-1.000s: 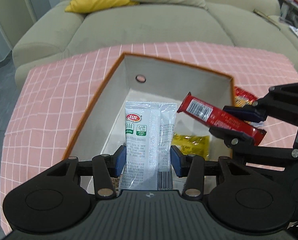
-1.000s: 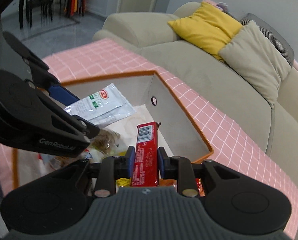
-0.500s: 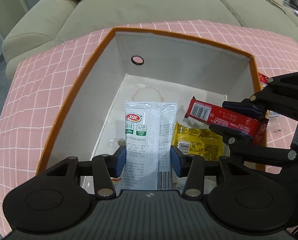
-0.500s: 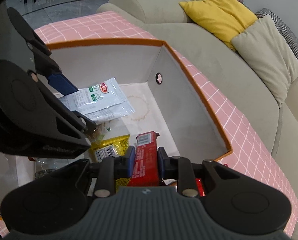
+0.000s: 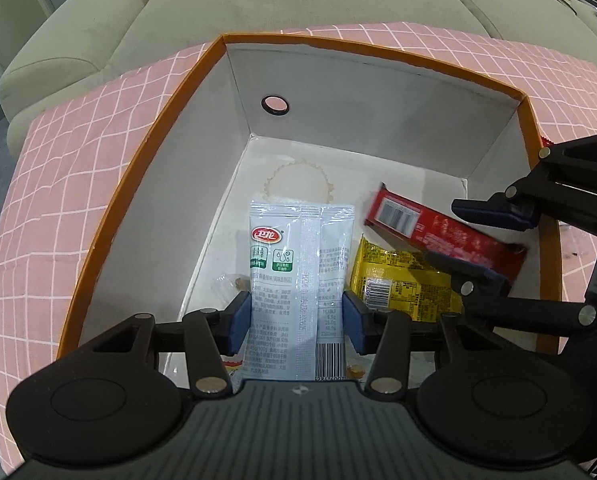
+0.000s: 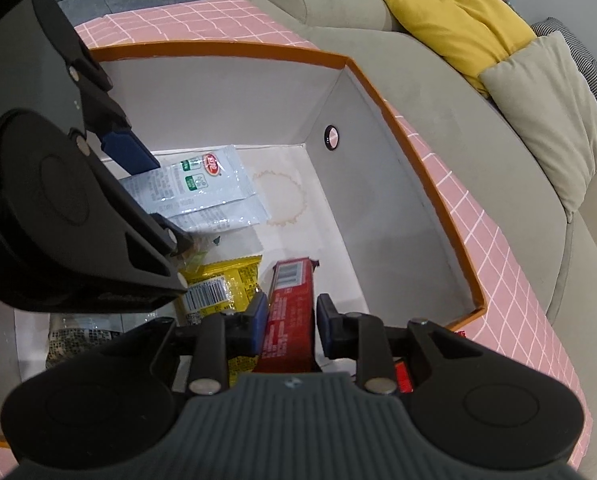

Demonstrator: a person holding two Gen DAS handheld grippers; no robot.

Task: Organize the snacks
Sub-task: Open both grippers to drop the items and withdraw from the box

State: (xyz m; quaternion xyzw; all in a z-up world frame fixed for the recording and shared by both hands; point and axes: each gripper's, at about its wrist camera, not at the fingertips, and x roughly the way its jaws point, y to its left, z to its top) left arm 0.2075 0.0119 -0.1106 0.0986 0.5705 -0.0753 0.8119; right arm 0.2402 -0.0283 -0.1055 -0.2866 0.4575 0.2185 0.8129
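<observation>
Both over orange-rimmed box (image 5: 170, 92). Left gripper (image 5: 298, 318) opening, white packet (image 5: 300, 276) between barely parted pads. Right gripper (image 6: 288, 322) opening, red bar (image 6: 290, 312) slipping free above yellow packet (image 6: 222, 284).

My left claw (image 5: 297, 317) and right claw (image 6: 288, 323) both reach down into the box (image 5: 146, 152), which sits on the surface (image 5: 58, 168) before the sofa (image 5: 258, 4). The sachet (image 5: 298, 256) lies left of the flat packet (image 5: 398, 280), and the snack bar (image 5: 438, 232) slants over that packet near the box's right wall.
</observation>
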